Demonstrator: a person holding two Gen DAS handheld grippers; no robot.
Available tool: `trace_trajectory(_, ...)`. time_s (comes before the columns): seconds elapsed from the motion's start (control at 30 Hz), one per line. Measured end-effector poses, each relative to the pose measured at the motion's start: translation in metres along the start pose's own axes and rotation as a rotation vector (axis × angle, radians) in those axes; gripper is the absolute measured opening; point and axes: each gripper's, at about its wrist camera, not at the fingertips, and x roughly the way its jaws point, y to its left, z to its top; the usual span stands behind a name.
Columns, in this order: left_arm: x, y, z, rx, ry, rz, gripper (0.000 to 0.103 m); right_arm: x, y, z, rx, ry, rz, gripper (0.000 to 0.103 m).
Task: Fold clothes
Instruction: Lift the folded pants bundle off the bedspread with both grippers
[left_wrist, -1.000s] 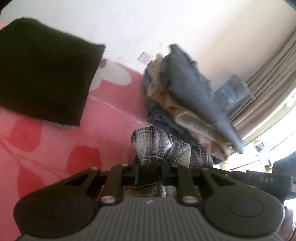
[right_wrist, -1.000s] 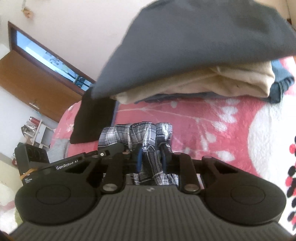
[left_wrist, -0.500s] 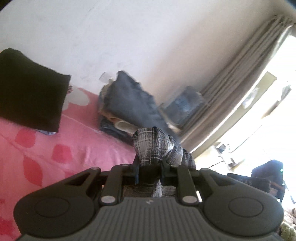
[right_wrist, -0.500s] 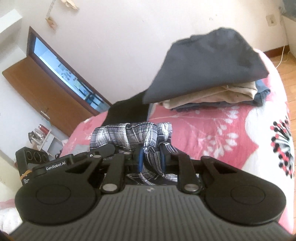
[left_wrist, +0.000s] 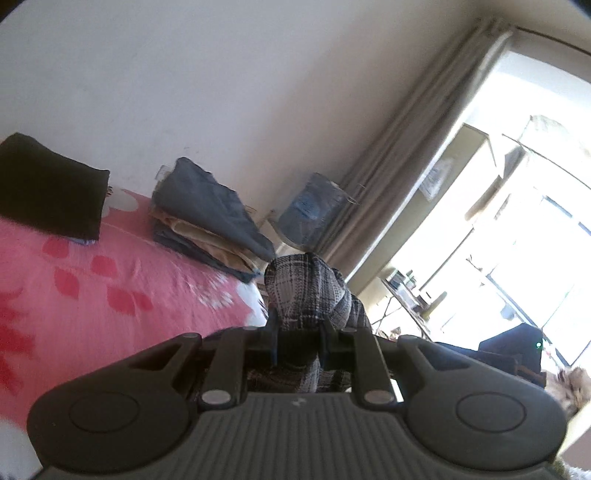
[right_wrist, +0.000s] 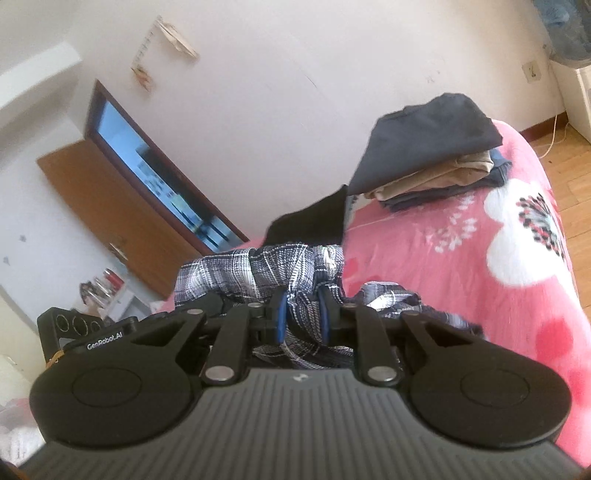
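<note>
Both my grippers pulling back from folded stack (right_wrist: 436, 147), now looking smaller, farther off. Left gripper (left_wrist: 298, 341) and right gripper (right_wrist: 302, 319) each clamping bunched plaid garment (right_wrist: 266, 266), cloth bulging just past fingertips, rest trailing onto pink floral blanket (right_wrist: 480, 266) (lower part hiding under gripper bodies). Black cloth (left_wrist: 48, 186) lying beside stack. Window (left_wrist: 535, 229) glaring, details washing out.
</note>
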Motion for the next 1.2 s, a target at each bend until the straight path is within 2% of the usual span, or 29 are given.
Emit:
trace_trajectory(0.23,-0.055,-0.073,-0.068,0.166,0.058,-0.067,0.019,-0.095,0.024,-0.088,0.026,-0.099,0.019,0.015)
trace_trajectory(0.4,-0.105,-0.115,-0.120,0.204,0.100,-0.101,0.019,-0.164,0.043,-0.150,0.035,-0.156,0.014,0.015)
trace_trajectory(0.53,-0.147,-0.151,-0.147,0.248,0.192,-0.096,0.019,-0.221,0.069,-0.201,0.085,-0.193,-0.002,0.014)
trace_trajectory(0.6,-0.164,-0.166,-0.160,0.254,0.230,-0.072,0.019,-0.240,0.080,-0.220,0.127,-0.191,-0.021,0.014)
trace_trajectory(0.67,-0.176,-0.179,-0.175,0.300,0.256,-0.032,0.019,-0.259,0.091,-0.239,0.169,-0.189,-0.040,0.014)
trace_trajectory(0.77,-0.190,-0.191,-0.201,0.345,0.274,0.011,0.019,-0.278,0.103,-0.265,0.186,-0.177,-0.088,0.014)
trace_trajectory(0.87,-0.204,-0.196,-0.228,0.305,0.261,0.002,0.019,-0.291,0.107,-0.288,0.197,-0.164,-0.124,0.014)
trace_trajectory(1.03,-0.213,-0.200,-0.284,0.308,0.253,-0.053,0.019,-0.311,0.103,-0.321,0.184,-0.132,-0.164,0.014)
trace_trajectory(1.2,-0.223,-0.196,-0.347,0.385,0.273,-0.093,0.019,-0.331,0.091,-0.361,0.124,-0.074,-0.192,0.014)
